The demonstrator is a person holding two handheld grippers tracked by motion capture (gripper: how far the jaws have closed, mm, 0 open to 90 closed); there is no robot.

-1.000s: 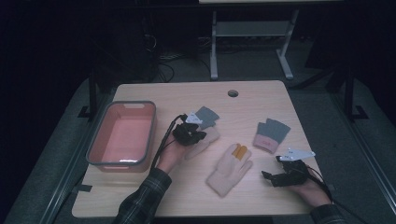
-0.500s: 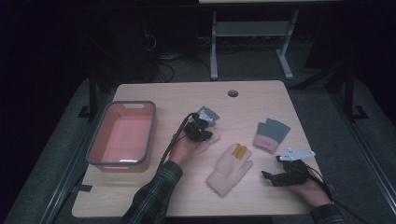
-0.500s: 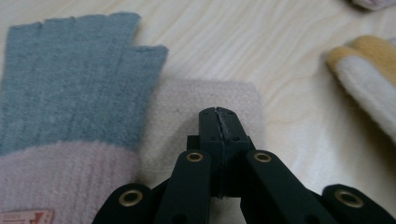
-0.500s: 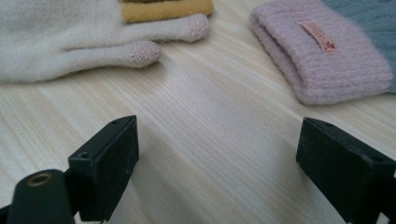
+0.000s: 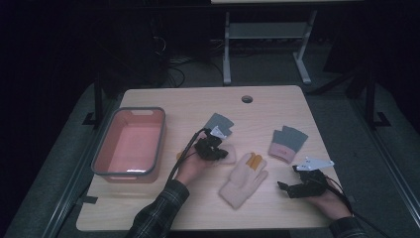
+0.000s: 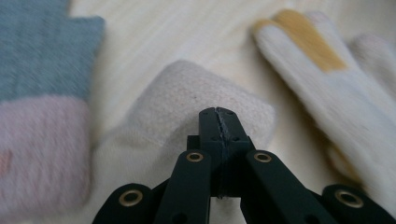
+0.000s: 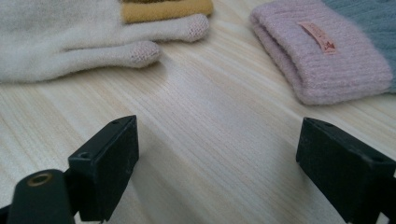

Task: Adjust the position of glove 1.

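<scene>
Left gripper has its jaws pressed flat together, nothing pinched between them, tips just above a cream glove's cuff, which lies at 12 o'clock from the jaws. In the high view this gripper sits mid-table, with a grey-and-pink mitten at its 12 o'clock and a second cream glove with yellow fingers at its 4 o'clock. Right gripper rests with jaws spread wide over bare table; another pink-cuffed mitten lies at its 1 o'clock. At 9 o'clock stands a pink tub.
</scene>
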